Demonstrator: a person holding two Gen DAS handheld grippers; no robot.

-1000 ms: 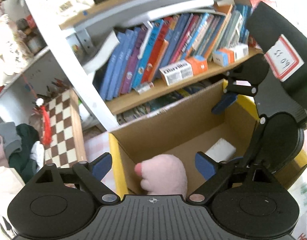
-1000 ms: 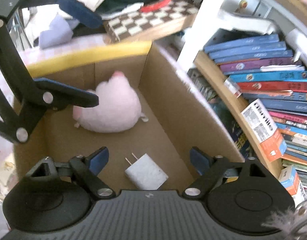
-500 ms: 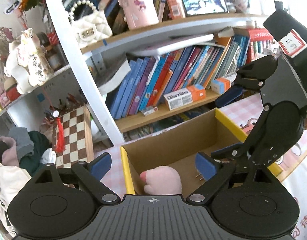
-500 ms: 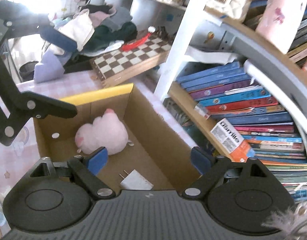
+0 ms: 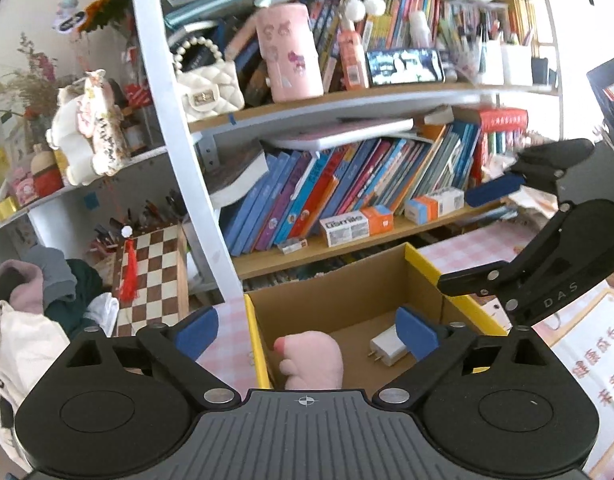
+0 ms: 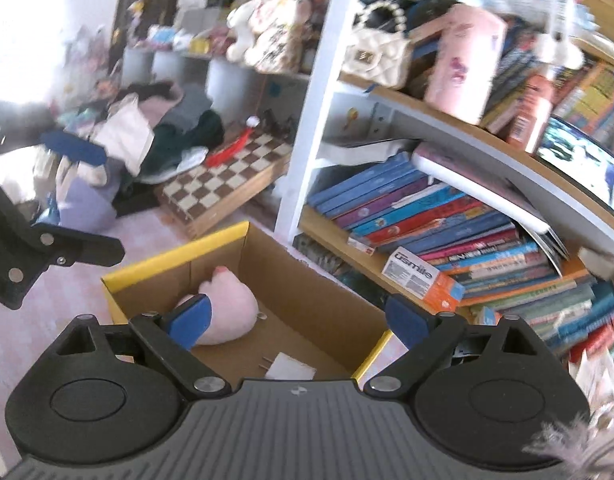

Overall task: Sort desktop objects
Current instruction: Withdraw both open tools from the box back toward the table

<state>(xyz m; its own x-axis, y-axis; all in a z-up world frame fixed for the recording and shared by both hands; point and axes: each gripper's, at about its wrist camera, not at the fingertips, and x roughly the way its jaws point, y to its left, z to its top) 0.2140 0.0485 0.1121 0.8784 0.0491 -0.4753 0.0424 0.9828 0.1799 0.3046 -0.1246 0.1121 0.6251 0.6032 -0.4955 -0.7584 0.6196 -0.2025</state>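
Sitting on the pink checked tabletop (image 5: 475, 248), the cardboard box (image 5: 339, 292) is holding a pink plush toy (image 5: 313, 362) at one end and a white charger plug (image 5: 389, 346) near the other. Both the left gripper (image 5: 307, 330) and the right gripper (image 6: 297, 318) are hanging above it, fingers spread apart, gripping nothing.

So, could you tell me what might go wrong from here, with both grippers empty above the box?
1. The left gripper and right gripper hang open close together over the box; a careless swing could knock them together.
2. The charger lies with its prongs exposed beside the plush; anything dropped in next could land on them.
3. The chessboard leans by the shelf post, so a sideways reach might tip it.
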